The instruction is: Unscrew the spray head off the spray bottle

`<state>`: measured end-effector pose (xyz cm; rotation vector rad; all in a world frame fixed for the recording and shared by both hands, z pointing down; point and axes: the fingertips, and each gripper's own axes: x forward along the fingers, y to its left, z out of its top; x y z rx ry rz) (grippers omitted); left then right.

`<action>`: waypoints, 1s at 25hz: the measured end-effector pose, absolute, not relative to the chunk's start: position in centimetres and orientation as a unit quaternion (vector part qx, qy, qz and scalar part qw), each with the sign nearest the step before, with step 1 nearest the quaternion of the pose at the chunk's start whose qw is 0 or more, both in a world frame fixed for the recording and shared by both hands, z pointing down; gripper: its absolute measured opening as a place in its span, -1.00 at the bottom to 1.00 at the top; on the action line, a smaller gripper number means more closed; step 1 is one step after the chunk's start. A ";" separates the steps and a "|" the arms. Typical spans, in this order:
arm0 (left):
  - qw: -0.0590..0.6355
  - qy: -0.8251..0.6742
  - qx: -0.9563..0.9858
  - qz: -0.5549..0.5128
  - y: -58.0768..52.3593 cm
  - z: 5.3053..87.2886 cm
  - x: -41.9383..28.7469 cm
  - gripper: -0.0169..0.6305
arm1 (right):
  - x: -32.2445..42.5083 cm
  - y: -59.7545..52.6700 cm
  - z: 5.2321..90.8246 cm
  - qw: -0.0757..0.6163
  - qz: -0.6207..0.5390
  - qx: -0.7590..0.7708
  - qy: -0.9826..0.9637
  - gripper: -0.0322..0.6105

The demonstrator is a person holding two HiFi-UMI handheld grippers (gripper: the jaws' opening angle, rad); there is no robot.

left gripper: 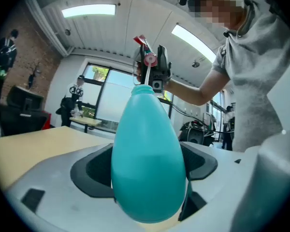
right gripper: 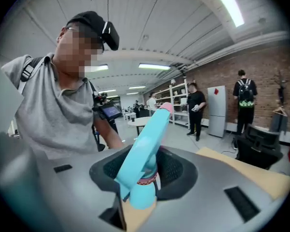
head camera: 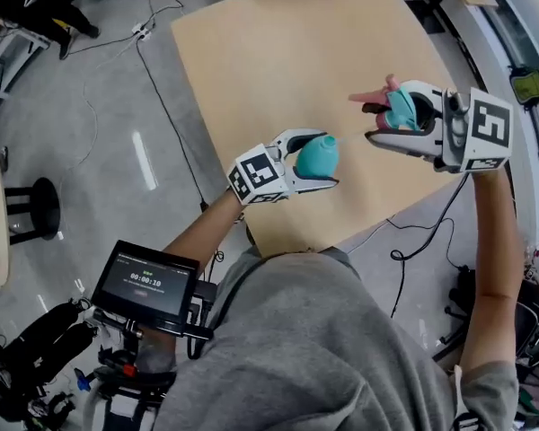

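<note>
In the head view my left gripper (head camera: 329,160) clasps the teal spray bottle (head camera: 313,155) at mid-frame, over the near edge of the tan table (head camera: 278,52), with the bottle's narrow neck aimed toward the upper right. My right gripper (head camera: 388,113), at upper right, clamps the spray head (head camera: 401,108) apart from the bottle, its pink nozzle (head camera: 368,97) pointing left. A screen (head camera: 145,284) at lower left shows digits too small for me to read. In the left gripper view the bottle fills the centre between my pads, plain teal, its long axis running up the frame to an open mouth. Its lower half looks a shade darker; whether that is liquid I cannot tell. In the right gripper view my pads pinch the spray head at its red-banded collar, and its long teal body slants up to the right, pink tip uppermost.
</note>
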<state>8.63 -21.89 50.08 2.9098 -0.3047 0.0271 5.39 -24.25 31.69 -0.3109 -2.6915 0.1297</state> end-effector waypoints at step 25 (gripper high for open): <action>0.094 -0.419 0.884 0.183 -25.4 66.8 -6.0 0.28 | -0.7 -37.4 53.4 0.361 -0.199 0.220 -0.884 -0.46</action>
